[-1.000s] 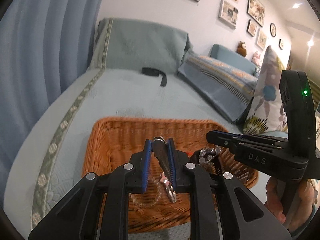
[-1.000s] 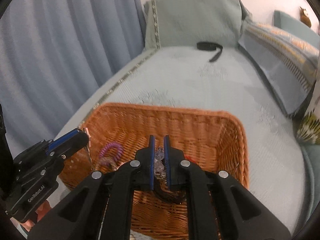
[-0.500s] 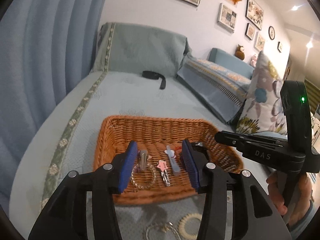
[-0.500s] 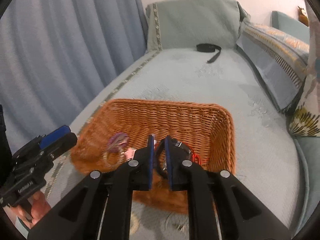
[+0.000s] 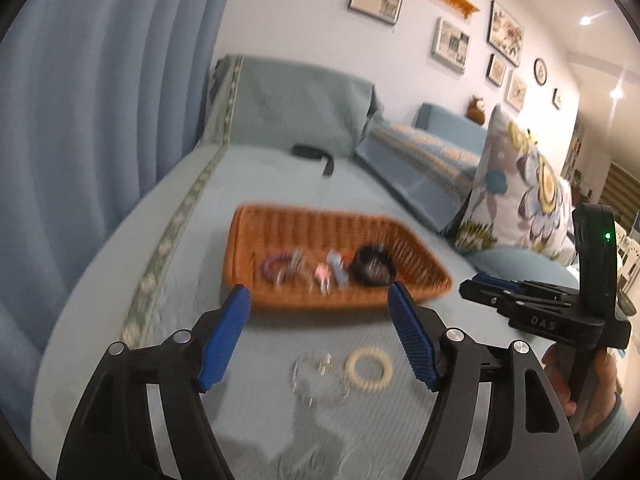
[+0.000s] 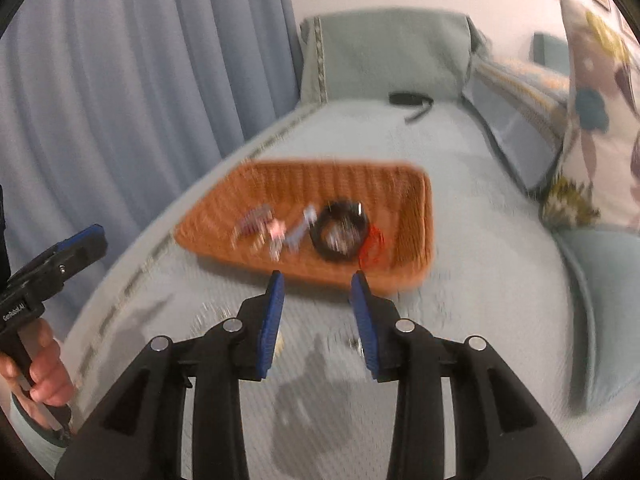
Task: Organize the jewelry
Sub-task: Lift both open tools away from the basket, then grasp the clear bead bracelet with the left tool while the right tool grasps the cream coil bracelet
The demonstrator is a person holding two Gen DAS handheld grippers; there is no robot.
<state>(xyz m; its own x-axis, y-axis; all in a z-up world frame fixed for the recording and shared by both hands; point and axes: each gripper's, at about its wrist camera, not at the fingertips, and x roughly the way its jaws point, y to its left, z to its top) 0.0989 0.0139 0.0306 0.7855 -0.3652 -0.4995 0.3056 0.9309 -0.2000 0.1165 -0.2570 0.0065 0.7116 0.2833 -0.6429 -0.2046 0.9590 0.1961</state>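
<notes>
The wicker basket (image 5: 416, 268) sits on the bed (image 5: 360, 184), its long axis running left to right across both views, holding a purple coil (image 5: 276, 266), a blue clip (image 5: 336, 268) and a black ring (image 6: 340, 236). The left hand-held gripper (image 5: 320, 320) has just been opening and stands wide with nothing between its pads, above a cream ring (image 5: 370, 368) and a clear bracelet (image 5: 316, 380) lying on the bed in front of the basket. The right hand-held gripper (image 6: 318, 306) has also just been opening, partly spread and empty.
</notes>
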